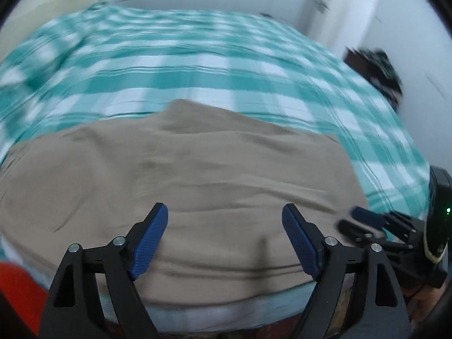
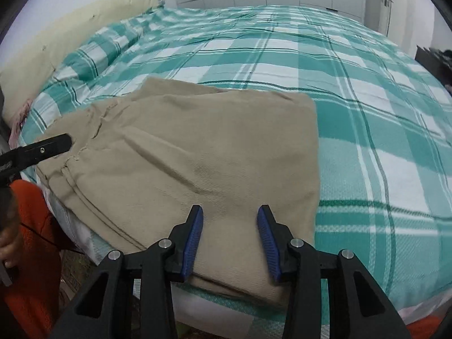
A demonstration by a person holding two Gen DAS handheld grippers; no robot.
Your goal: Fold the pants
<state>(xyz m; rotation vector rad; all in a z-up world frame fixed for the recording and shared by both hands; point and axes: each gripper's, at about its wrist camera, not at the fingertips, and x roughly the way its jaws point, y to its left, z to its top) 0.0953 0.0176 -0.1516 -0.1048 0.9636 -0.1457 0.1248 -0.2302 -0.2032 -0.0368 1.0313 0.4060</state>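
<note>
Hovering both grippers, jaws apart, empty, over folded khaki pants (image 2: 197, 152).
Risk: left gripper (image 1: 225, 243) or right gripper (image 2: 230, 240) snags top layer, undoing fold.

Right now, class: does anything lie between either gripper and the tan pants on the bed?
Nothing visible does. The left gripper and right gripper both hover open directly over the pants, with only bare fabric between their fingers.

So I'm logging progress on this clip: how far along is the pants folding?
Mostly done, it seems: the khaki pants lie in a layered, roughly rectangular stack on the checked bedspread. Nothing is in hand: the left gripper and right gripper hover open above the cloth. Left: perhaps squaring the uneven left-hand layers, or one more fold.
</note>
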